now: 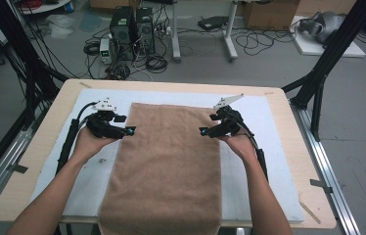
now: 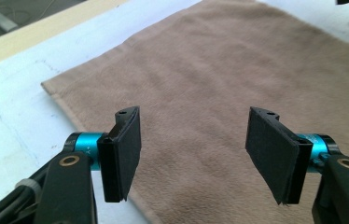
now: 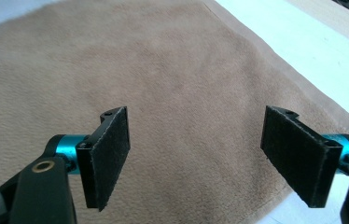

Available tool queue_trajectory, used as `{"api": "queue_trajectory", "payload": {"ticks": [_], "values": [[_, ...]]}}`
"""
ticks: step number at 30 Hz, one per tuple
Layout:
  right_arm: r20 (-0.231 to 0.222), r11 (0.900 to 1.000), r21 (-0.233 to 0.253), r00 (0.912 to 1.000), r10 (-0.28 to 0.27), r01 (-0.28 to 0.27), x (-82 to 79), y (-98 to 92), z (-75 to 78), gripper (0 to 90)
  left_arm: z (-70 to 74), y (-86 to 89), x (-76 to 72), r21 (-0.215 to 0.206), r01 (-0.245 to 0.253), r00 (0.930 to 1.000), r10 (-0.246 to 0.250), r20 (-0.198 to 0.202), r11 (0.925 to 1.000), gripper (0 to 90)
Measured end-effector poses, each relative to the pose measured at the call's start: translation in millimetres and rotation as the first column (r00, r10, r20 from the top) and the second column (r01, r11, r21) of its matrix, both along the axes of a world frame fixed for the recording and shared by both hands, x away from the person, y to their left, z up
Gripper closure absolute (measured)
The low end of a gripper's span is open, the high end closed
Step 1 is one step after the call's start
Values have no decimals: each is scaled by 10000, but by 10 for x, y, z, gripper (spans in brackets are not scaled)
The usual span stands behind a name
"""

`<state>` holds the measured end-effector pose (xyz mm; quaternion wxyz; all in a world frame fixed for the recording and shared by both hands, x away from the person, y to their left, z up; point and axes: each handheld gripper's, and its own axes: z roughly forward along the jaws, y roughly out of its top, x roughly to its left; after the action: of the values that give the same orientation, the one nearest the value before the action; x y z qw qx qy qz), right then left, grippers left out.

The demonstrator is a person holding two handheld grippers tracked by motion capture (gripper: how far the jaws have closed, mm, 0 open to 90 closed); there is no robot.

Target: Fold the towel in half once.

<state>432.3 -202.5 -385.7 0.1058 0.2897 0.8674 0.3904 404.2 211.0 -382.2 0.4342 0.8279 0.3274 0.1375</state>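
Claws (image 1: 131, 130) (image 1: 202, 131) open, flanking brown towel (image 1: 169, 166).

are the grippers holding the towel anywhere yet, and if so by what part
Nothing is held. Left gripper and right gripper stand open above the brown towel's side edges.

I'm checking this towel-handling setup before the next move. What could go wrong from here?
1. Both hand-held grippers, left and right, are open at the side edges of the brown towel; a shallow pinch may slip off the thick pile.
2. The towel's near end hangs over the table edge, so lifting unevenly could drag it off.
3. Closing too low might catch the white mat underneath.
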Motion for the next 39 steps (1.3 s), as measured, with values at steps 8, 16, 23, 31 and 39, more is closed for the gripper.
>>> {"api": "queue_trajectory", "payload": {"ticks": [8, 16, 23, 31, 39], "values": [[-3, 9991, -33, 9991, -431, 431, 90, -25, -153, 233, -136, 32, 140, -336, -483, 9988, 484, 35, 9983, 370], [-63, 9965, -402, 9973, -733, 730, 141, -44, -247, 269, -365, 5, 255, -214, -978, 9949, 972, -275, 9950, 388], [-347, 9918, -734, 9936, -1075, 1047, 177, -130, -406, 373, -552, -63, 314, 676, -1113, 9910, 1158, -666, 9915, 454], [-624, 9848, -402, 9832, -1715, 1692, 211, -208, -545, 583, -591, -62, 350, 1063, -1402, 9875, 1467, -569, 9844, 634], [-979, 9906, -348, 9860, -1350, 1321, 208, -164, -527, 835, -577, -51, 355, 986, -1495, 9848, 1571, -744, 9838, 829]]}}
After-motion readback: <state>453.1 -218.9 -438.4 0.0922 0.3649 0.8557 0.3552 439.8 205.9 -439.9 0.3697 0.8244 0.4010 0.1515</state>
